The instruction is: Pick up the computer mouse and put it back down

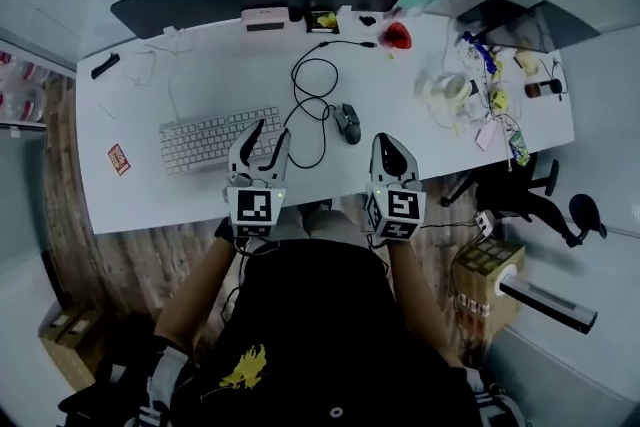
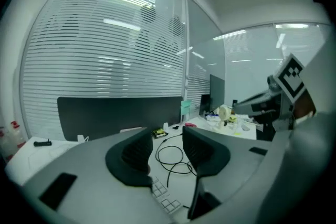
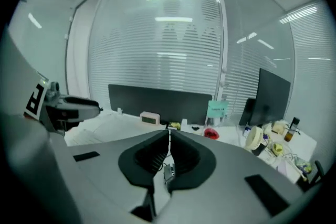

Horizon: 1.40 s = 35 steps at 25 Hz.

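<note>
Mouse [image 1: 347,122] is just sitting flat on the table [image 1: 150,195], a bit beyond the gap between the two grippers, and neither one is touching it. The left gripper [image 1: 272,128] hovers over the right end of the keyboard [image 1: 205,143] with its jaws partly apart and nothing between them. The right gripper [image 1: 388,143] is just right of the mouse and nearer, jaws pressed together on nothing. So honestly I can't say if the lift-and-set-down is done or not begun; all that shows is that nothing is held and the mouse is down. If it's not begun, everything is left: open, close on it, raise, lower. Material-wise, the mouse is a small dark rounded shell, probably smooth plastic, so I'd guess a bit slippery at the sides. Its thin black cable [image 1: 315,100] loops loosely on the far side. The jaw pads look dark and ribbed, the tabletop is plain smooth white, and the keyboard is flat and white.
</note>
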### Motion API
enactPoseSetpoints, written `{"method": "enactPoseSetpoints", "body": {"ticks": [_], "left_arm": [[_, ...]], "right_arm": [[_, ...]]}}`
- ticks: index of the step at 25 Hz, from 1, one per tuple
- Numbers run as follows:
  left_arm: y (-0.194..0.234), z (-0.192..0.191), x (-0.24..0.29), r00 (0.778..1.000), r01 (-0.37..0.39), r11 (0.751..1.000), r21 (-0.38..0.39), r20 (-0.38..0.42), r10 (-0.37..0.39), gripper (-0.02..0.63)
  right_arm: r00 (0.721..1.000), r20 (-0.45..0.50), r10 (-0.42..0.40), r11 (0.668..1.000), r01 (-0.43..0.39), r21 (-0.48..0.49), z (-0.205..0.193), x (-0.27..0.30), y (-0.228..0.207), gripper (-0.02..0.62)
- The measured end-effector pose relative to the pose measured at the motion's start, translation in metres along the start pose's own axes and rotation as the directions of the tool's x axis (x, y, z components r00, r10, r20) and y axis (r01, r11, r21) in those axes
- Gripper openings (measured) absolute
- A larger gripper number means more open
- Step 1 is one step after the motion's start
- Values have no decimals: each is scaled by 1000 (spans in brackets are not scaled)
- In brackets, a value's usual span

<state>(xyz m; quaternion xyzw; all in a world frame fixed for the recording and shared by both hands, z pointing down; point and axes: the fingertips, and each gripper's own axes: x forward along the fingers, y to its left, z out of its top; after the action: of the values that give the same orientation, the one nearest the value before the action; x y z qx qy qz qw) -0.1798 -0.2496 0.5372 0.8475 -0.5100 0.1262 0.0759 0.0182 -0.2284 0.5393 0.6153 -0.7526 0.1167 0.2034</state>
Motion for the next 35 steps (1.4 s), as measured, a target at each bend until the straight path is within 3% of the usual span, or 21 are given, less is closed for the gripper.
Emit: {"method": "enactPoseSetpoints", "body": {"ticks": [3,8,12,16,19,21,24,27,31,35], "left_arm": [[-33,5,-28,999,28,992,121,42,-33,186],[-81,21,-79,995,-80,993,92,72,73,166],[-146,43,-102,978,-172,974,148,147,150,163],[-211,67,-131,972,-196,939,283,183,148,163],[-242,82,-149,967,-206,924,322,213,141,164],[-254,90,-160,957,-227,926,301,245,155,155],[-264,96,-173,932,-274,945,177,289,217,143],[-274,100,-181,918,-291,954,67,299,259,143],[-284,107,-191,916,-289,955,62,307,257,143],[-284,112,-202,906,-302,951,70,332,263,143]], "right_arm": [[997,75,33,998,-29,-60,19,-41,3,15],[973,207,98,971,-47,-236,36,-92,-12,15],[951,256,173,967,-115,-225,35,-140,-49,14],[930,299,215,970,-169,-173,34,-198,-86,13],[898,356,258,961,-202,-187,37,-234,-99,12],[877,387,284,954,-216,-209,41,-256,-101,12],[826,475,304,952,-241,-189,52,-288,-102,12],[821,476,316,948,-248,-200,47,-308,-110,12],[828,465,314,948,-249,-196,38,-321,-116,12],[812,483,328,944,-264,-197,40,-328,-115,12]]}}
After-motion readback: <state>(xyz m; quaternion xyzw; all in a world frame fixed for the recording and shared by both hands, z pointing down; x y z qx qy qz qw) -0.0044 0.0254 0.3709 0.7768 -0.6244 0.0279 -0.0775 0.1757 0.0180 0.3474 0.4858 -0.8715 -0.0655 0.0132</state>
